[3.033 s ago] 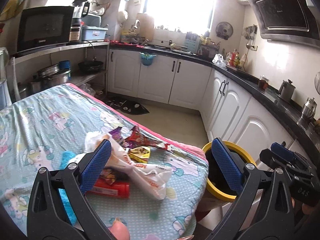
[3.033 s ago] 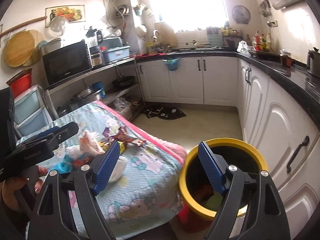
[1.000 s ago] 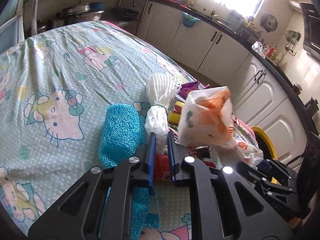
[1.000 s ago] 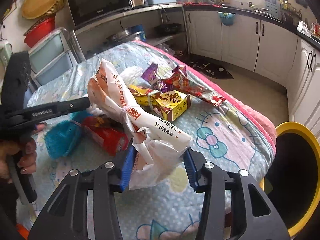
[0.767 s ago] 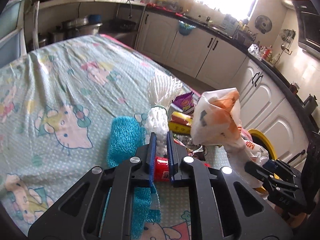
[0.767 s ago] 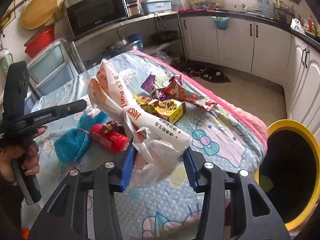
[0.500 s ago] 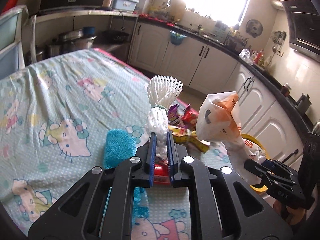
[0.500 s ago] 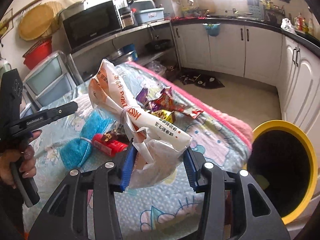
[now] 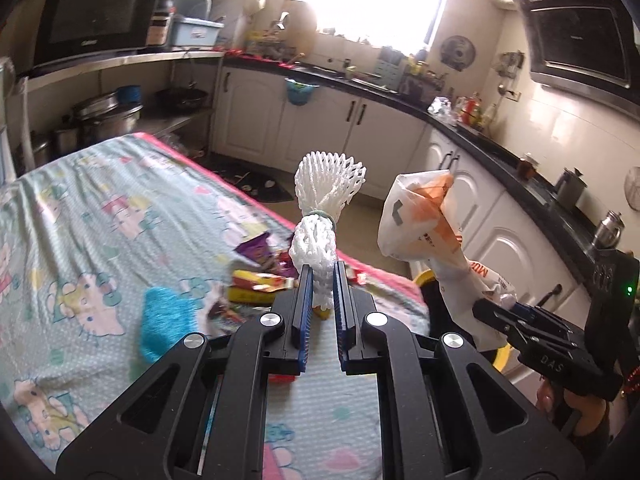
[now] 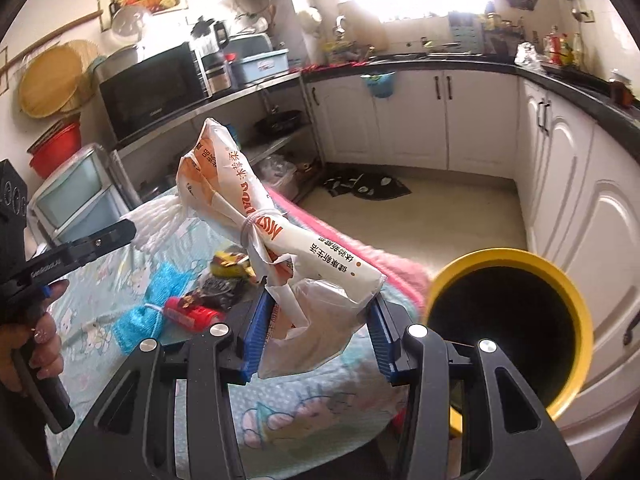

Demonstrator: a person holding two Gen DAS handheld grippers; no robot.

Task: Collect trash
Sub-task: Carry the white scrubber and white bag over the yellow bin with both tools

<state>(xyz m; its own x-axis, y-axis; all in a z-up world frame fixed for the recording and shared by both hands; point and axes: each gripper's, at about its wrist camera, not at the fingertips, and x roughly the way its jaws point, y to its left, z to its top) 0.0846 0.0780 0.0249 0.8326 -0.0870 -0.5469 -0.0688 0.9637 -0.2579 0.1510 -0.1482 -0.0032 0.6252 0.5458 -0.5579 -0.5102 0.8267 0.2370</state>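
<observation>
My left gripper (image 9: 321,300) is shut on a white foam fruit net (image 9: 324,208) and holds it upright above the table. My right gripper (image 10: 316,328) is shut on a white and orange plastic bag (image 10: 256,228), lifted above the table's right end; the bag also shows in the left wrist view (image 9: 424,216). A yellow-rimmed trash bin (image 10: 508,320) stands on the floor just right of the table. On the table lie a blue mesh scrubber (image 10: 152,300), a red tube (image 10: 188,314), a yellow carton (image 9: 256,284) and snack wrappers (image 9: 256,248).
The table wears a cartoon-print cloth (image 9: 80,240) with a pink edge. White cabinets (image 10: 560,168) and a black counter run along the back and right. A microwave (image 10: 152,84) sits on a shelf at the left. A dark mat (image 10: 368,188) lies on the floor.
Both grippers have risen and swung right with their loads. The bin has come closer in the right wrist view. The trash on the table has stayed put.
</observation>
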